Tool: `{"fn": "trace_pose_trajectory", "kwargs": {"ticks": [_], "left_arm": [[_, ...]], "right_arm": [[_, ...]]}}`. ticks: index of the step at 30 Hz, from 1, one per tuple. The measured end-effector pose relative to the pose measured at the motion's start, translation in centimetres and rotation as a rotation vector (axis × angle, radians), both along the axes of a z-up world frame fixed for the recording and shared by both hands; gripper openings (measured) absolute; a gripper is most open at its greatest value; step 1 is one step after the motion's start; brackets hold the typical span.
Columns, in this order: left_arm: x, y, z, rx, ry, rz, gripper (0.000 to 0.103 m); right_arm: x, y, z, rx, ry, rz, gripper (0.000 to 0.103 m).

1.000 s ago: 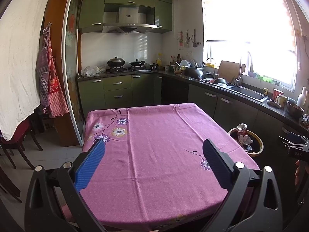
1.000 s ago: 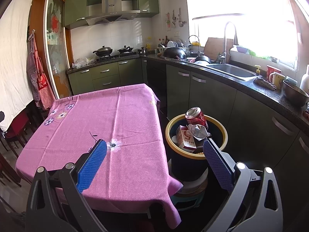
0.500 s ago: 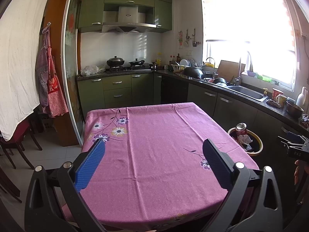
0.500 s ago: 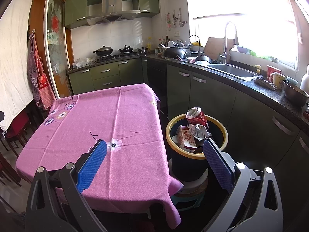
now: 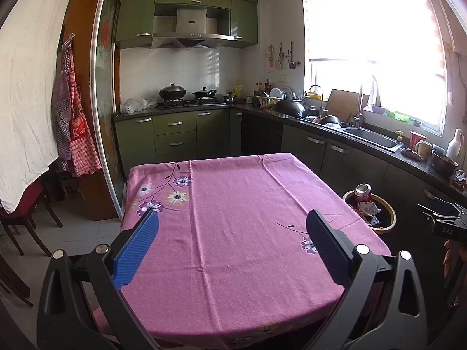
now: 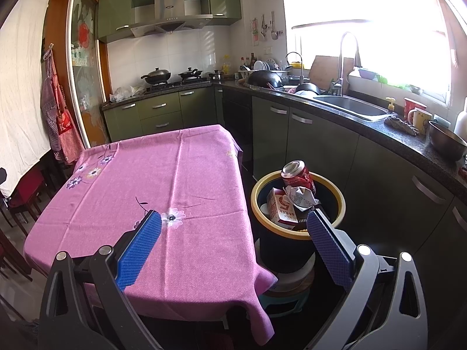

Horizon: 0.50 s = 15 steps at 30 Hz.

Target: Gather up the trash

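Left gripper (image 5: 232,233) and right gripper (image 6: 233,233), both spread wide and empty, above pink tablecloth (image 6: 163,175); yellow-rimmed bin (image 6: 340,204) beside table, holding red can (image 6: 297,175), carton (image 6: 281,208), crumpled paper (image 6: 300,197).

Home kitchen: stove (image 5: 186,102), sink (image 6: 351,109), cabinets (image 5: 175,134).

You are facing a kitchen with olive-green cabinets (image 5: 175,134) under a dark stone counter (image 6: 379,134), a steel range hood (image 5: 189,33) against white wall tiles (image 5: 181,70), and a bright blinded window (image 5: 376,58) flooding the steel sink (image 6: 353,108) with daylight. A pink floral tablecloth (image 5: 242,221) covers the table before you. Checked aprons (image 5: 73,134) hang at left beside a white sheet (image 5: 26,93), above pale floor tiles (image 5: 81,233).
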State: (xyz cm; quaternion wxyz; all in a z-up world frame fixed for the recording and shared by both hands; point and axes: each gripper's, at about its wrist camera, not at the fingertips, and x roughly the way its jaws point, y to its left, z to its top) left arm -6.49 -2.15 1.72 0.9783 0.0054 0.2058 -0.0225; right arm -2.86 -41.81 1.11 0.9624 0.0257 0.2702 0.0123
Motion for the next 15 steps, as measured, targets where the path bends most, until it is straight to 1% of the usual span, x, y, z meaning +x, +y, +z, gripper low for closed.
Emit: {"fn": "trace_pose_trajectory", "kwargs": {"ticks": [4,7,12,15], "left_arm": [[0.0,-0.1,-0.1,0.006,-0.012,0.002,0.096],[0.3,-0.1,-0.2,0.007,-0.004,0.004,0.096],[1.5,0.2,-0.6,-0.014,0.032,0.002,0.096],[3.2,0.7,-1.2,-0.025,0.055,0.007,0.096]], "right_arm": [[0.0,0.0,0.0,0.000,0.000,0.000,0.098],[0.0,0.0,0.0,-0.001,0.002,0.000,0.098],[0.8,0.2,-0.5,-0.002,0.014,0.008,0.098],[2.2,0.8,-0.9,-0.009,0.029,0.034,0.098]]}}
